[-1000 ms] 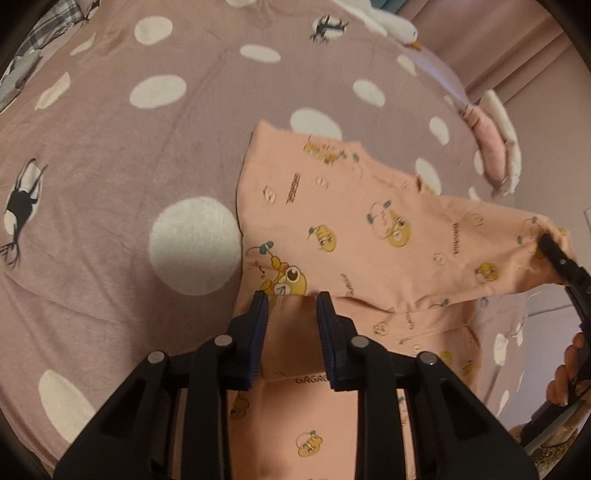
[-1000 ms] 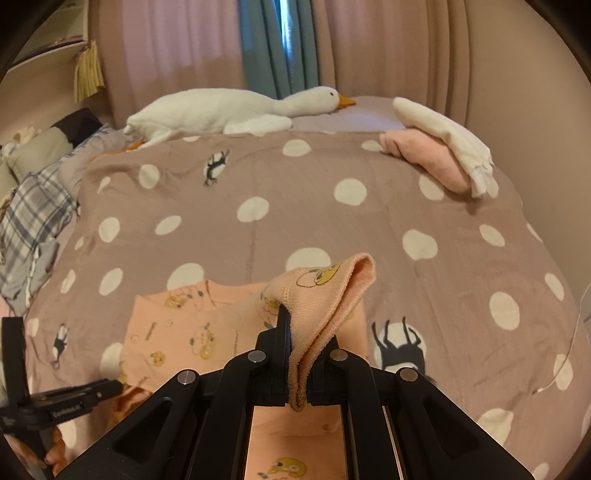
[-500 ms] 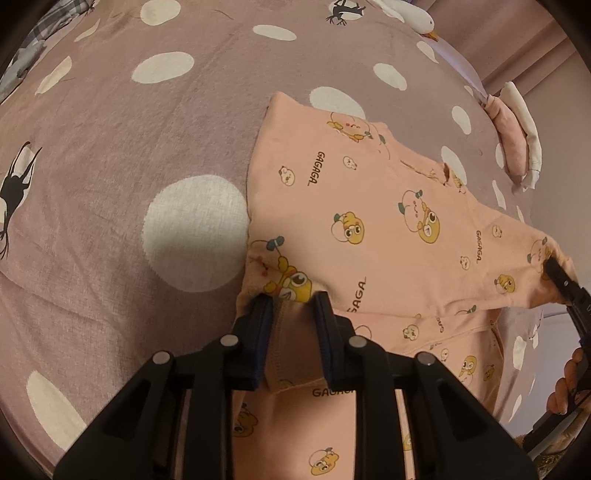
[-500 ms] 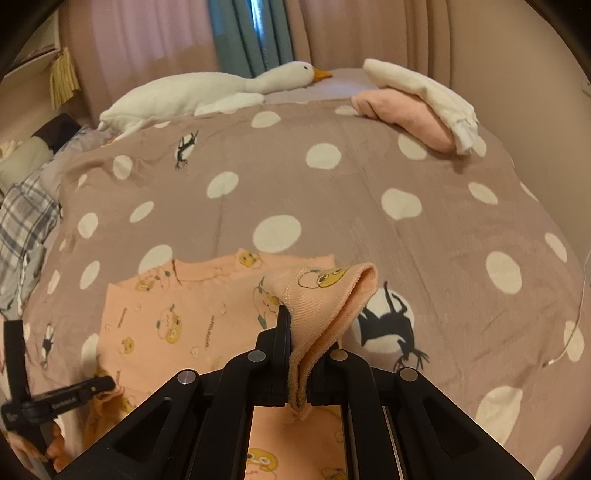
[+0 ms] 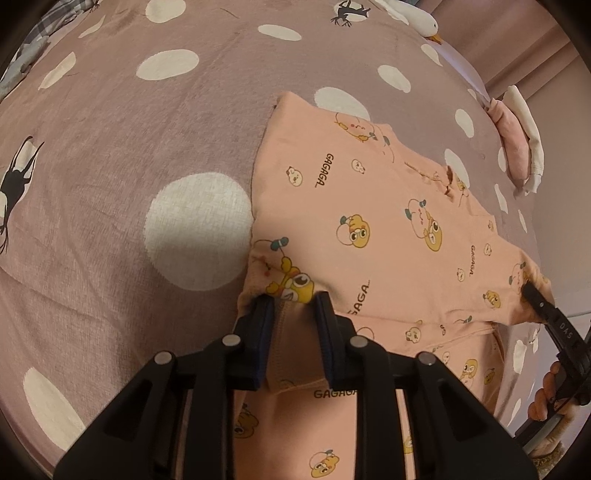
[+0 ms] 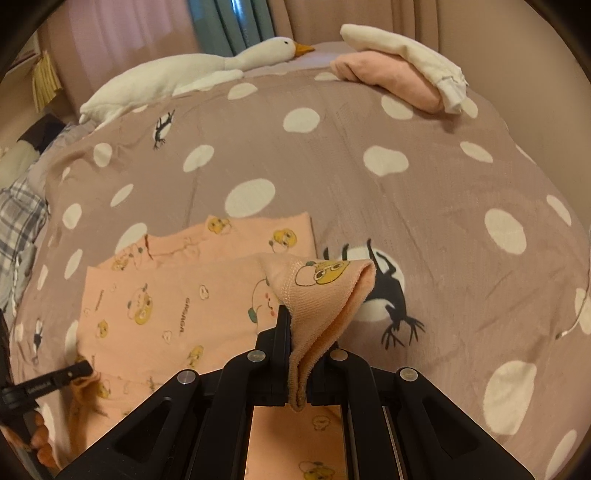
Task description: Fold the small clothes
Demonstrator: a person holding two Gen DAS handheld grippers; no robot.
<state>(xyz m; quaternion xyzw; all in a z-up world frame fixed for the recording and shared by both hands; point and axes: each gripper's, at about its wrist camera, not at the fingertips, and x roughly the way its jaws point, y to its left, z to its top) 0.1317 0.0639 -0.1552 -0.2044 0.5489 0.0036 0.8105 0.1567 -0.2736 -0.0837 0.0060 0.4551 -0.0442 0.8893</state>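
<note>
Garment (image 5: 388, 229): peach printed piece lay on the spotted bedspread (image 5: 129, 147), at 3 o'clock in the left view.
Change: since a second earlier the lifted half had come lower over the flat half; fold looked nearly laid.
Left gripper (image 5: 293, 317): jaws slightly apart, clamping a bunched corner.
Right gripper (image 6: 295, 343): fully closed, pinching the other corner.
Writing: "GAGAGA" repeated across the fabric.

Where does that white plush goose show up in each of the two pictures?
Left wrist view: the white plush goose is only partly seen, at the top edge, right of centre.
Right wrist view: it lies whole across the upper left.
Shared landmark: the folded pink and white clothes pile.
</note>
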